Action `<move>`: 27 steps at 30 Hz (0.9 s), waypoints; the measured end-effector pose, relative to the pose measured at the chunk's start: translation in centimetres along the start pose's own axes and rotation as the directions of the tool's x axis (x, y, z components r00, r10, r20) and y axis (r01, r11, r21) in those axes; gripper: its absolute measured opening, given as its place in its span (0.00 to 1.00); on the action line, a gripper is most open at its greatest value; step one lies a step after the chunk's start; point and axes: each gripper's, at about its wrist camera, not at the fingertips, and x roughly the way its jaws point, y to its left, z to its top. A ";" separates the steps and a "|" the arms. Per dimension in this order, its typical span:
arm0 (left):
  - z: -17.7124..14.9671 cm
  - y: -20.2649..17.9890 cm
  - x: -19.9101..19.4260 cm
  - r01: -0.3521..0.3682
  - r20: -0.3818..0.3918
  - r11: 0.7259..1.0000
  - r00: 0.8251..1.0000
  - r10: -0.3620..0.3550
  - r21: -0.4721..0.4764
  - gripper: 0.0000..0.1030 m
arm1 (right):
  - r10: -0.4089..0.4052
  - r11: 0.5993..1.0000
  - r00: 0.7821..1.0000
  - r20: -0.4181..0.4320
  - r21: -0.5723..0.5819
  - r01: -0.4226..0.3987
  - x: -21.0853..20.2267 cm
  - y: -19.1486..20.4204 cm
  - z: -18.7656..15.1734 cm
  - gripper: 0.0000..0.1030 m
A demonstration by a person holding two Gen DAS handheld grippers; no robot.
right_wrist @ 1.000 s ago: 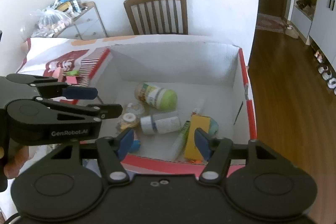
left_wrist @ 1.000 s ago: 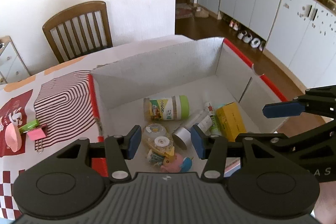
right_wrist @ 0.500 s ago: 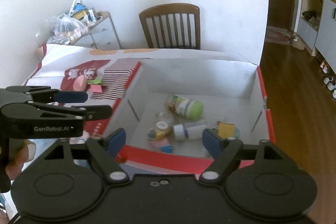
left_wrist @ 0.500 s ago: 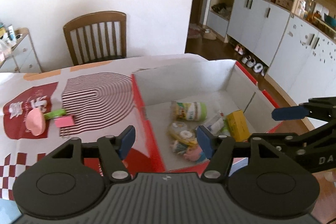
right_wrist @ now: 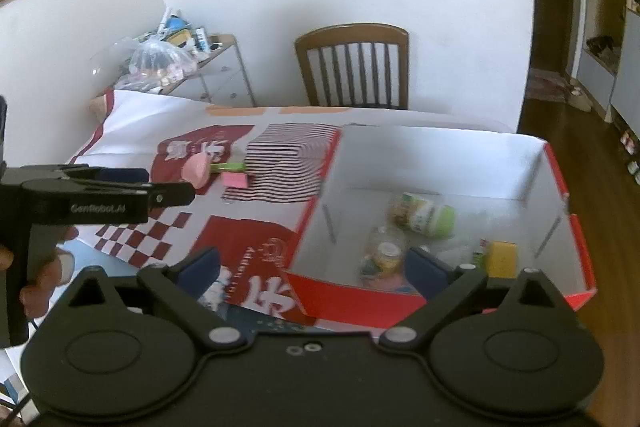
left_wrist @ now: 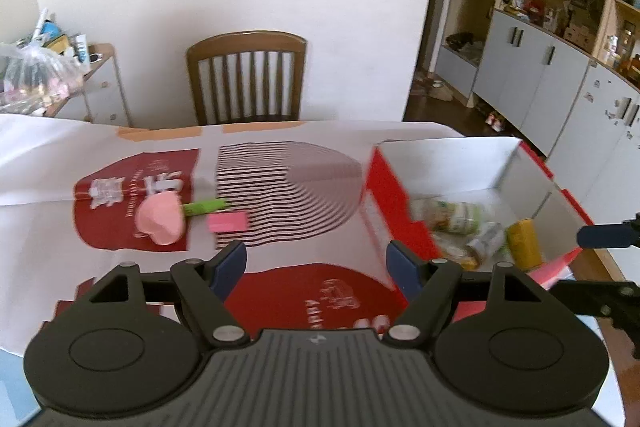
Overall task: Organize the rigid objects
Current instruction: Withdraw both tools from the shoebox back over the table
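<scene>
A second ago both views looked straight down into the white cardboard box with red outer walls; now both have pulled back, and the box sits to the right in each view, with far more of the counter's red-and-white printed cloth showing. In the left wrist view the box has slid from centre frame to the right edge.

The left tongs, narrow before, now stand much wider with their jaws opening, and nothing is between the blue pads. The right tongs are also opening, spread about as wide as they go, and hold nothing.

Inside the box lie a jar with a green cap and printed label, a yellow rectangular carton, a small round-lidded container and other blurred items. Out on the cloth, well apart from the box, rest a pink heart-shaped piece on a green stick and, just beside it, a pink binder clip.

Legible writing: "GenRobot.AI" on the side of the left tool in the right wrist view, gripped by a hand. The cloth carries white characters and small lettering, too blurred to read; the jar label is unreadable.
</scene>
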 end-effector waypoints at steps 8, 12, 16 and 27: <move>-0.9 5.6 0.2 -0.026 0.003 0.999 1.000 0.026 -0.038 0.80 | 0.012 1.000 1.000 -0.015 -0.027 -0.013 2.7 5.4 -0.8 1.00; -1.1 8.3 0.7 -0.029 -0.002 0.998 1.000 0.029 -0.060 0.80 | 0.022 0.999 0.998 -0.052 -0.035 -0.024 4.5 8.0 -1.7 1.00; -1.2 10.6 1.4 -0.034 -0.002 0.997 0.999 0.034 -0.070 0.80 | 0.014 0.999 0.997 -0.077 -0.040 -0.017 6.5 9.8 -2.3 1.00; -0.9 15.8 7.0 -0.093 -0.024 0.994 0.996 0.092 -0.049 0.80 | -0.047 0.998 0.987 -0.154 -0.035 0.042 12.1 11.6 -3.4 0.89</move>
